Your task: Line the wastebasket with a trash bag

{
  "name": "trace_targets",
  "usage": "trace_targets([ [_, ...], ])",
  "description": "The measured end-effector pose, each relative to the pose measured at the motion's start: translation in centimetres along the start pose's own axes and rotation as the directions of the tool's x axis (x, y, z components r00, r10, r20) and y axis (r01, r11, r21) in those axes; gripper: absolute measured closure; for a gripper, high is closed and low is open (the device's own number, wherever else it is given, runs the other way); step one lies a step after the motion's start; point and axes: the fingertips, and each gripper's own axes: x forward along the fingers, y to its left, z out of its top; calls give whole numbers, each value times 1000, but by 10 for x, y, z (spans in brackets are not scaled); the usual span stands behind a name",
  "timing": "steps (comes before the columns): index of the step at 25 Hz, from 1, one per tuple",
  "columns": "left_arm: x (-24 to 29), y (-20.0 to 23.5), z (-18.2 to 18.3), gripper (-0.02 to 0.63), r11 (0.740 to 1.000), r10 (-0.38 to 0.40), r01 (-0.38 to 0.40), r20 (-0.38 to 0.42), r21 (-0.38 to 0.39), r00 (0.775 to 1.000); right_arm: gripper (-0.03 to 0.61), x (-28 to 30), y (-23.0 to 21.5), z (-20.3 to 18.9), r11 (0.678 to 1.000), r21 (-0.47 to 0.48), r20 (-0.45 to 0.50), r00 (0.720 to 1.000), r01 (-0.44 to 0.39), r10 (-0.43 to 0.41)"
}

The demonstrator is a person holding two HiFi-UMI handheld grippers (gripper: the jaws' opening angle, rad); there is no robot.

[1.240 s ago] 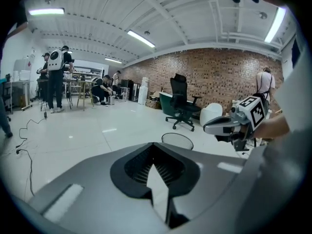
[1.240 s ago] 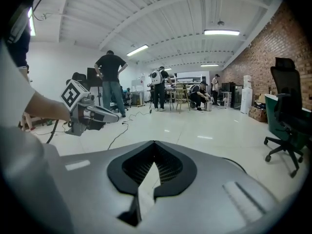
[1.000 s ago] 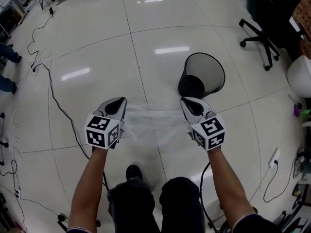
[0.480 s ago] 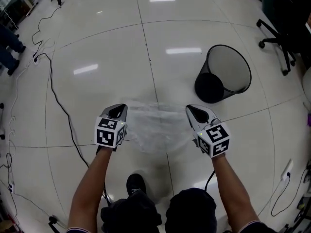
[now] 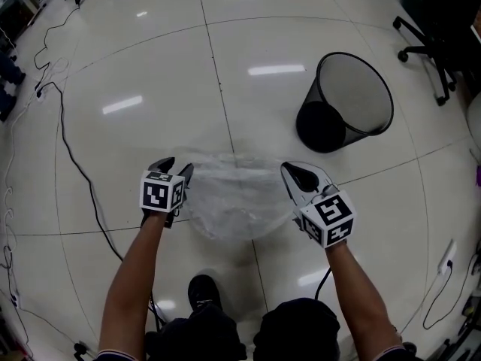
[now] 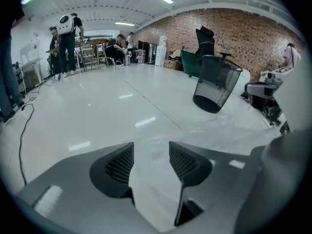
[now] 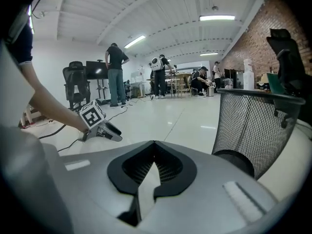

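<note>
One big pale floor [image 5: 135, 66] all round, open ahead. Wastebasket [image 5: 353, 100] ahead and to my right, upright as far as I can tell, well apart from both hands; right hand nearer. Trash bag [image 5: 233, 201] spans between my grippers as clear film, long axis left to right, not yet over basket. Right gripper [image 5: 294, 173] pressed together, pinching bag's edge. Left gripper [image 5: 175, 165] spread, jaws just been opening; film seems loose between them, pads off it. Chair [image 5: 428, 28] beyond basket, cable [image 5: 75, 149] far left; neither blocks path, I judge.

This is a big work room. It has a brick wall [image 6: 234, 30], office chairs [image 7: 73, 79] and a shiny floor [image 5: 248, 36].
</note>
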Motion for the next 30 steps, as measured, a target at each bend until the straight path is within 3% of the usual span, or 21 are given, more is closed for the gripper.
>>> trace_targets([
  [4, 10, 6, -8, 433, 1000, -2, 2, -46, -3, 999, 577, -7, -14, -22, 999, 20, -30, 998, 48, -47],
  [6, 11, 6, -5, 582, 1000, -3, 4, -40, 29, 999, 577, -10, -23, -32, 996, 35, -41, 996, 78, -76],
  [7, 11, 4, -3, 600, 999, -6, 8, -34, 42, 999, 577, -12, -28, -37, 995, 43, -47, 995, 92, -90],
  [15, 4, 1, 8, 601, 995, 14, -13, -8, 98, 1000, 577, -28, -52, -72, 977, 98, -83, 980, 191, -184],
  [23, 0, 6, 10, 601, 992, 41, -39, -16, 117, 999, 575, -50, -91, -130, 923, 158, -198, 927, 350, -318],
  [30, 1, 9, 5, 601, 990, 54, -49, -38, 130, 998, 489, -51, -98, -173, 902, 205, -266, 908, 381, -323],
])
